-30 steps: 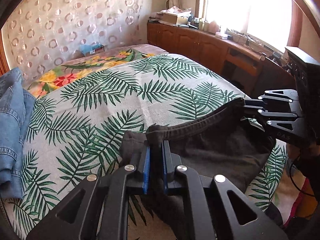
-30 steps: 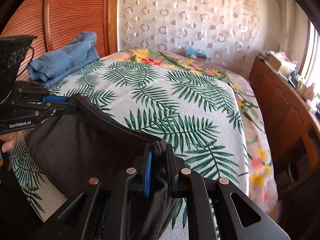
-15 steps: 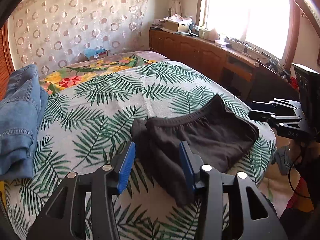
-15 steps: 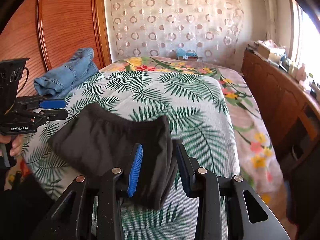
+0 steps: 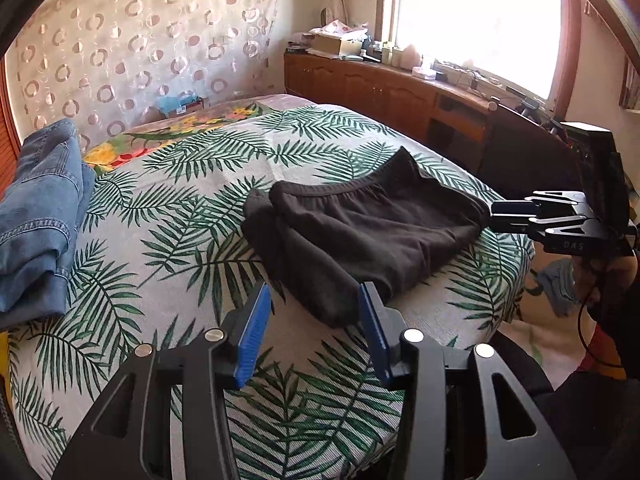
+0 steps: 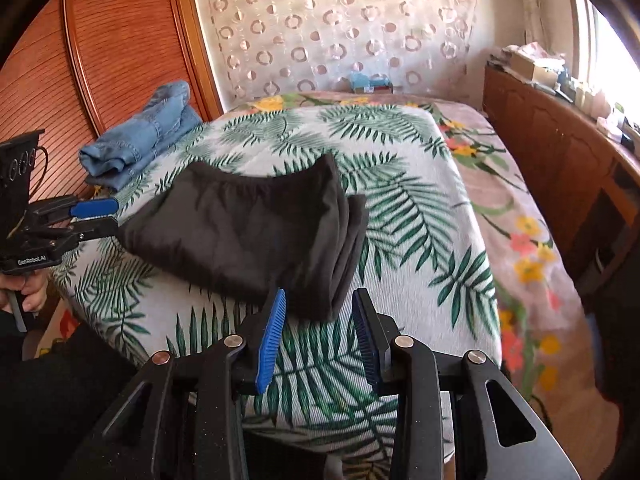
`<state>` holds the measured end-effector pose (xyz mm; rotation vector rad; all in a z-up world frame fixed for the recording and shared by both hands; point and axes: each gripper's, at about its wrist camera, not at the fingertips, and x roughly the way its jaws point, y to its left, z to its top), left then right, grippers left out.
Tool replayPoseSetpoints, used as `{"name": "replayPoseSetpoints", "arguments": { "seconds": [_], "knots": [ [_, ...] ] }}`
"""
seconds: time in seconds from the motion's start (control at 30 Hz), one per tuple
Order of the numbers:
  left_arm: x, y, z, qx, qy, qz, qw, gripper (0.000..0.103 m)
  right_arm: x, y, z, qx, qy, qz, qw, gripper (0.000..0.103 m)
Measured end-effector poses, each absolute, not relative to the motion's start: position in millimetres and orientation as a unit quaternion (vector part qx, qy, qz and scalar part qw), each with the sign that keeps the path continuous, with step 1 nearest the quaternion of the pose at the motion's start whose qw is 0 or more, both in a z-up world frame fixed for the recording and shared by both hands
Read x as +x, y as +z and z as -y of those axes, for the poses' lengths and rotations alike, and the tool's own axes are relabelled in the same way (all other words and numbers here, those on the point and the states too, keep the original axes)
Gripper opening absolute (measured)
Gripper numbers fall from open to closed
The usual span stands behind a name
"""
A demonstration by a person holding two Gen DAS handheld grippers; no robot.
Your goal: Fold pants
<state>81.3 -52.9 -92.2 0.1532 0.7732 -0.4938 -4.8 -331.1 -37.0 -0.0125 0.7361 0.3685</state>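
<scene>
The black pants (image 5: 360, 232) lie folded into a compact stack on the palm-leaf bedspread (image 5: 192, 264), near the bed's front edge; they also show in the right wrist view (image 6: 248, 232). My left gripper (image 5: 314, 334) is open and empty, just short of the stack's near corner. It also shows from the side in the right wrist view (image 6: 114, 216). My right gripper (image 6: 318, 336) is open and empty, just short of the stack's other corner. It appears at the right in the left wrist view (image 5: 494, 216), beside the pants' edge.
Folded blue jeans (image 5: 36, 224) lie at the bed's far left, also in the right wrist view (image 6: 140, 136). A wooden cabinet (image 5: 400, 96) runs along the window wall right of the bed. A wooden sliding door (image 6: 104, 52) stands behind the jeans.
Both grippers let go of the pants' corners, opened and drew back. The pants, held up a second ago, now lie folded on the bed.
</scene>
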Motion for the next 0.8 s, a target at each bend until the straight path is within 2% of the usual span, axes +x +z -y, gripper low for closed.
{"name": "replayPoseSetpoints", "arguments": {
  "seconds": [0.13,0.2,0.33,0.4,0.57,0.8],
  "knots": [
    [82,-104,59,0.077,-0.252,-0.384,0.885,0.045,1,-40,331,-0.002,0.183,-0.365,0.913,0.029],
    [83,-109,63,0.082,-0.259,-0.389,0.88,0.039,7,-43,328,-0.008,0.181,-0.37,0.911,0.025],
    [84,-113,68,0.078,-0.272,-0.394,0.874,0.034,10,-46,329,-0.006,0.178,-0.371,0.911,0.019],
    [85,-114,70,0.08,-0.273,-0.396,0.873,0.031,9,-46,330,-0.003,0.182,-0.368,0.912,0.013],
    [87,-113,70,0.083,-0.275,-0.39,0.875,0.014,6,-48,328,0.0,0.185,-0.361,0.914,0.008],
    [83,-107,57,0.088,-0.269,-0.383,0.879,0.01,1,-43,331,-0.006,0.176,-0.346,0.922,0.006]
  ]
}}
